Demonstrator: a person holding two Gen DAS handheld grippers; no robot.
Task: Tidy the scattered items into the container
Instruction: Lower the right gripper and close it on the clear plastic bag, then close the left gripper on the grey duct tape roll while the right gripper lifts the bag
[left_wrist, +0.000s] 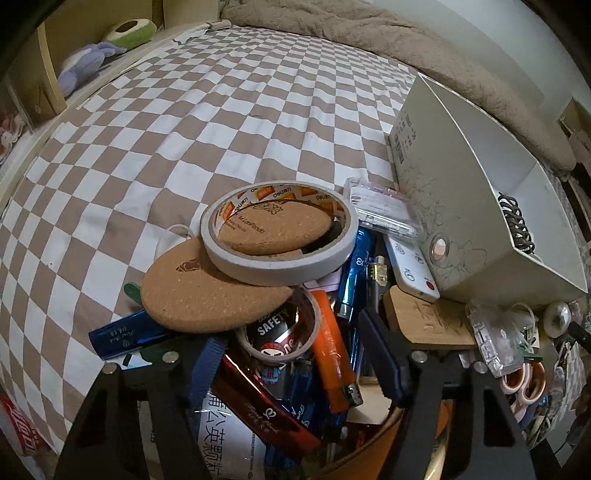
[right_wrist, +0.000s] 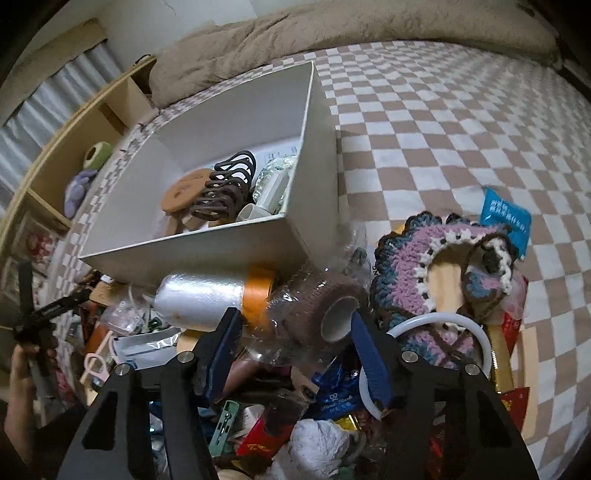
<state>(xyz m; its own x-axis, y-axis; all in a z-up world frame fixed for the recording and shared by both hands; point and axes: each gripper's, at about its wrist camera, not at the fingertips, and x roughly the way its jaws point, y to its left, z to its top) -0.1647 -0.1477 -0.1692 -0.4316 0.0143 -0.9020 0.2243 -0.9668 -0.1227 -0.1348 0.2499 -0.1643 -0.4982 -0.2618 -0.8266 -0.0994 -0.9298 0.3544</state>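
A white box (right_wrist: 207, 254) stands on the checkered bed, holding a brown hair claw (right_wrist: 225, 188) and a tan disc; it also shows in the left wrist view (left_wrist: 458, 206). My left gripper (left_wrist: 291, 332) is open over a pile: a white tape roll (left_wrist: 277, 236), cork coasters (left_wrist: 207, 291), a small tape ring (left_wrist: 277, 328) and an orange lighter (left_wrist: 332, 350). My right gripper (right_wrist: 295, 325) is open around a brown bandage roll in clear wrap (right_wrist: 317, 306), touching neither side clearly. A silver roll (right_wrist: 199, 299) lies left of it.
A crocheted purple coaster (right_wrist: 443, 266), a white ring (right_wrist: 436, 354) and a blue packet (right_wrist: 506, 218) lie right of the bandage roll. A brown blanket (left_wrist: 369, 33) covers the far bed. A wooden shelf with plush toys (left_wrist: 88, 62) stands at the bedside.
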